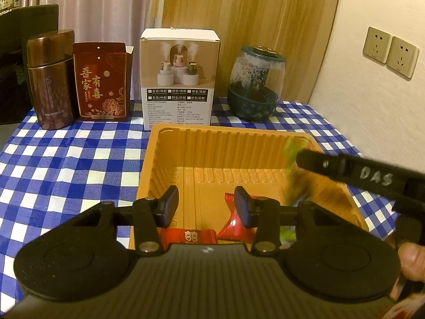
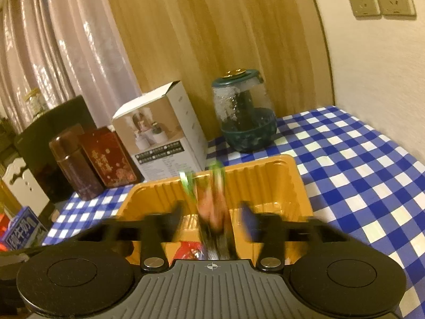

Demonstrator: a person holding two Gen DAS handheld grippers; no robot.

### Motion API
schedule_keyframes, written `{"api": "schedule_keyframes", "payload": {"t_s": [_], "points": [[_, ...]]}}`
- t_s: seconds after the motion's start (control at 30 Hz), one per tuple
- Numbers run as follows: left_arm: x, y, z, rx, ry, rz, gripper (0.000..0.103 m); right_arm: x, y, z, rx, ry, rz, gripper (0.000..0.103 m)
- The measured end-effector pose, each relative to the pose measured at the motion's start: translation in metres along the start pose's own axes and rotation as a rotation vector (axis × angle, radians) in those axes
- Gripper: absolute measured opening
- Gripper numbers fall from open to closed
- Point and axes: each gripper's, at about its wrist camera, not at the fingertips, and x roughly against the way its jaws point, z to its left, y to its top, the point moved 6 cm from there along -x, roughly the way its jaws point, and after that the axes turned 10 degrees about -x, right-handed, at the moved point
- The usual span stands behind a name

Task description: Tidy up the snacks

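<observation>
Right wrist view: a green-ended snack (image 2: 209, 199) dropped, blurred, between the released fingers of the right gripper (image 2: 212, 220) over the tray (image 2: 297, 186).

Its long axis ran away from the camera, green ends toward the tray's far wall, and neither pad pressed on it; the jaws stood apart with the snack loose in the gap. Two red candies (image 1: 233, 220) already lay at the tray's near wall. The left gripper (image 1: 207, 207) hung over that same near wall, tilted down, half parted and grasping nothing, candies below its fingers. The right gripper reached in across the tray's right side, nearly level, so it was the nearer hand. Behind the tray stood a white box (image 1: 180, 79), a red tin (image 1: 101, 82) and a jar (image 1: 255, 85) on the checked cloth (image 1: 66, 154).
</observation>
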Motion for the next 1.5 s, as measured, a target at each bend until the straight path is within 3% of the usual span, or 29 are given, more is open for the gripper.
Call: {"api": "schedule_keyframes", "payload": {"t_s": [0.8,1.27,1.43,1.5], "points": [[0.011,-0.002,-0.002,-0.003,0.006,-0.008,0.047,0.015,0.001,-0.01,0.032,-0.042,-0.02,0.071],[0.054,-0.019,-0.013,-0.064,0.028,-0.049,0.047,0.084,-0.009,-0.012,0.144,-0.069,-0.138,0.071],[0.071,-0.035,-0.012,-0.062,0.026,-0.042,0.047,0.107,-0.025,-0.015,0.144,-0.076,-0.115,0.071],[0.077,-0.042,-0.012,-0.054,0.023,-0.036,0.054,0.114,-0.032,-0.018,0.143,-0.087,-0.099,0.071]]}}
